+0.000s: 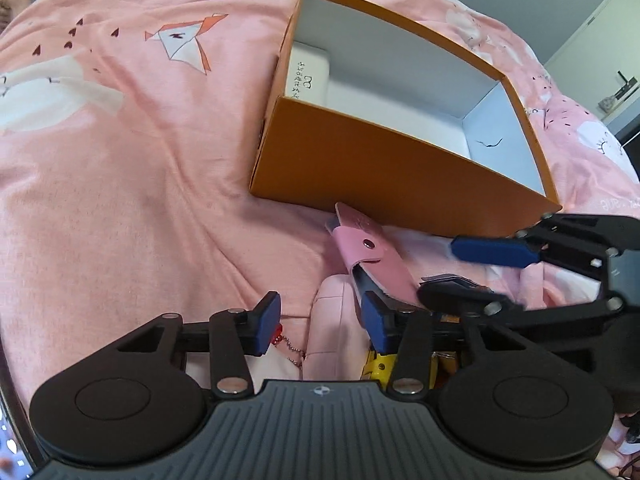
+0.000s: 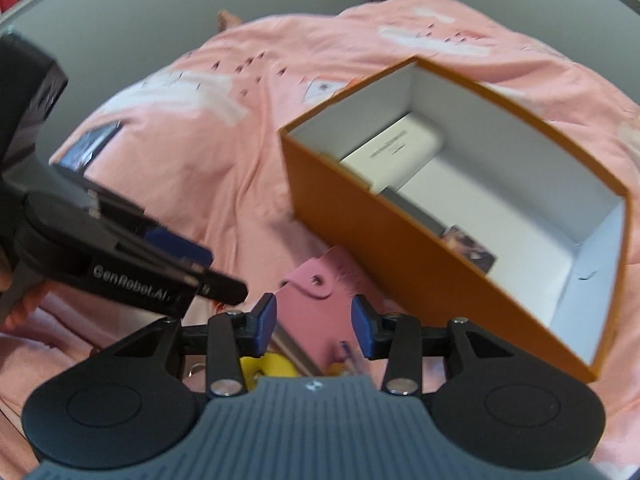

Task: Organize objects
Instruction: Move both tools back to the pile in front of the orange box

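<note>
An open orange box with a white inside lies on a pink bedspread; it also shows in the right wrist view. A white box lies inside it, next to a small picture card. A pink snap case lies on the bed against the box's near wall. My left gripper is open above a pale pink item, beside the case. My right gripper is open over the pink case; it enters the left wrist view from the right.
A bead chain with a red charm and a yellow item lie under the left gripper. A dark card-like item lies on the bedspread at left. A grey wall stands behind the bed.
</note>
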Available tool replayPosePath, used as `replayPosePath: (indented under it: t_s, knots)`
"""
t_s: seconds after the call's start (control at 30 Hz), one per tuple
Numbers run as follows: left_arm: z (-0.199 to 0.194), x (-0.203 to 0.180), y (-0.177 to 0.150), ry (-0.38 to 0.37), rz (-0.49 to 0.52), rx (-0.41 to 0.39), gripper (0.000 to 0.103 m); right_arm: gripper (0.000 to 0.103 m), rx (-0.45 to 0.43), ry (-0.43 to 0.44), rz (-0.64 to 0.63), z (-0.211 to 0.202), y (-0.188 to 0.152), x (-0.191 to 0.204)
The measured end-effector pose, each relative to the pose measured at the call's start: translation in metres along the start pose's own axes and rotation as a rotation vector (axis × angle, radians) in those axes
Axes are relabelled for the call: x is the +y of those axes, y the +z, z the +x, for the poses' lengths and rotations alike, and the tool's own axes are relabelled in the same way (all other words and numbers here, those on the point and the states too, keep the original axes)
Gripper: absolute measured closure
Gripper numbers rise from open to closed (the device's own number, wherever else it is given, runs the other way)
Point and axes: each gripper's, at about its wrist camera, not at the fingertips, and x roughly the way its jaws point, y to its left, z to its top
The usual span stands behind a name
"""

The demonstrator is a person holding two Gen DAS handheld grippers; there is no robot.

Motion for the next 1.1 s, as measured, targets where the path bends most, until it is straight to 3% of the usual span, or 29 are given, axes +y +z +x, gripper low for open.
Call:
replayPosePath:
  t_s: [0.13, 0.47, 0.63, 0.7, 0.9, 1.1]
  knots:
    - [0.002, 0.004, -0.002, -0.062, -0.009, 0.015, 0.048, 0.057, 0.049, 0.021, -0.025, 0.016, 0.000, 0.009]
    - [0.008, 0.005, -0.002, -0.055, -0.027, 0.041, 0.049, 0.053, 0.127, -0.018, -0.116, 0.047, -0.008, 0.021]
    - [0.010, 0.005, -0.002, -0.073, -0.030, 0.055, 0.049, 0.053, 0.122, -0.053, -0.164, 0.051, -0.014, 0.023]
    - [0.010, 0.005, -0.003, -0.078, -0.034, 0.060, 0.048, 0.062, 0.108, -0.042, -0.137, 0.047, -0.013, 0.018]
    - [0.012, 0.001, -0.003, -0.092, -0.023, 0.073, 0.039, 0.076, 0.061, -0.080, -0.104, 0.019, -0.014, 0.007]
    - [0.028, -0.004, -0.006, -0.090, -0.010, 0.123, 0.036, 0.083, 0.039, -0.034, 0.104, -0.007, -0.019, -0.032]
